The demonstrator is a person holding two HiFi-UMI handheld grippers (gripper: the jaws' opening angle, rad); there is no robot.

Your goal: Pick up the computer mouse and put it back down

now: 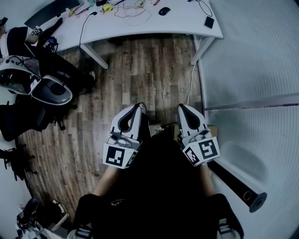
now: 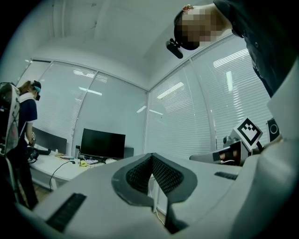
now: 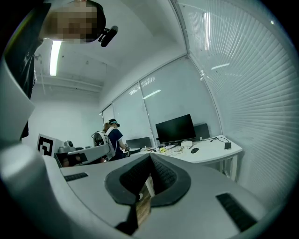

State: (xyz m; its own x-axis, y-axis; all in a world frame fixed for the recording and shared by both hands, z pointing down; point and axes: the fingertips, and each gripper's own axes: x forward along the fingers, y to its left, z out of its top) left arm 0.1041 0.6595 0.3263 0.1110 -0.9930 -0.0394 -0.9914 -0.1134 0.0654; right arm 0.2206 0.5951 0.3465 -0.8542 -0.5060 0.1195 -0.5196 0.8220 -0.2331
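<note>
The black computer mouse (image 1: 164, 10) lies on the white desk (image 1: 182, 21) at the far end of the wooden floor, well away from both grippers. It shows small in the right gripper view, mouse (image 3: 195, 150), in front of a dark monitor (image 3: 175, 128). My left gripper (image 1: 140, 106) and right gripper (image 1: 181, 108) are held side by side in front of my body, pointing level toward the desk. The jaw tips of each meet, left gripper (image 2: 152, 158) and right gripper (image 3: 150, 158), with nothing between them.
A phone (image 1: 209, 22), cables and small items also lie on the desk. Another person (image 1: 28, 37) with gear stands at the left by office chairs (image 1: 51, 91). Blinds (image 1: 261, 70) line the right side. A black tube (image 1: 238, 184) lies at my right.
</note>
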